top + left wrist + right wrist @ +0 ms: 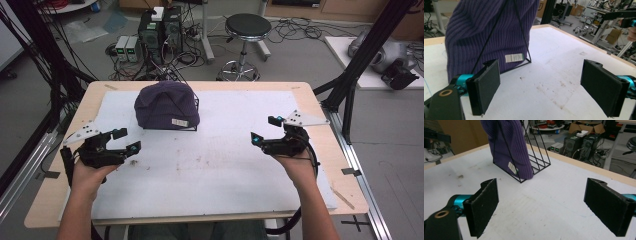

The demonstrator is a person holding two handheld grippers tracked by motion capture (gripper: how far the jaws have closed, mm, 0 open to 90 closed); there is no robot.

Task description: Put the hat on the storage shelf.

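A purple knitted beanie (165,104) with a small white label is draped over a black wire rack (192,122) at the back middle of the white mat (210,165). My left gripper (127,140) hovers open at the left of the mat, a short way in front of and left of the beanie. My right gripper (265,130) hovers open at the right, well apart from it. The beanie (489,32) looms close ahead in the left gripper view, on its rack (524,40). From the right gripper view the beanie (509,147) and rack (536,162) stand farther off. Nothing lies between either pair of jaws.
The mat covers a wooden table (55,200); it is stained near the middle. Black frame posts (360,60) rise at the table's right and left. Beyond the far edge stand a stool (246,30), computer boxes (160,30) and tangled cables on the floor.
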